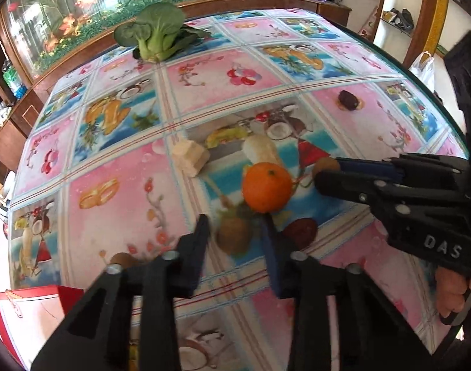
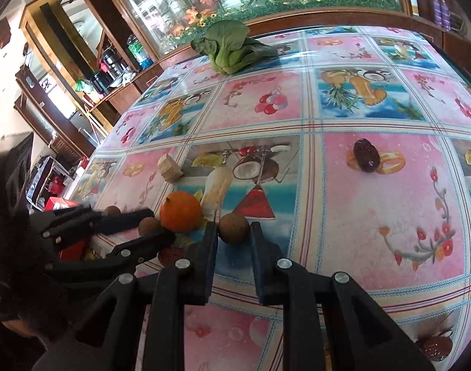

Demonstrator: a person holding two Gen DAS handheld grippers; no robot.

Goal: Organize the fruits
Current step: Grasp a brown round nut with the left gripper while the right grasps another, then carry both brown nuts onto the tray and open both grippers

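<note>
On the table (image 2: 374,222) we count one orange (image 2: 180,211), one bok choy (image 2: 232,48), one pale block (image 2: 169,168), three small brown round fruits and three dark red dates. Our left hand-held gripper (image 1: 235,232) is clamped on a brown fruit (image 1: 233,237) just in front of the orange. Our right hand-held gripper (image 2: 233,232) is clamped on another brown fruit (image 2: 233,227) just right of the orange. The third brown fruit (image 1: 122,259) lies left of the left gripper. One date (image 2: 365,155) lies well apart, another (image 1: 300,232) beside the left gripper.
</note>
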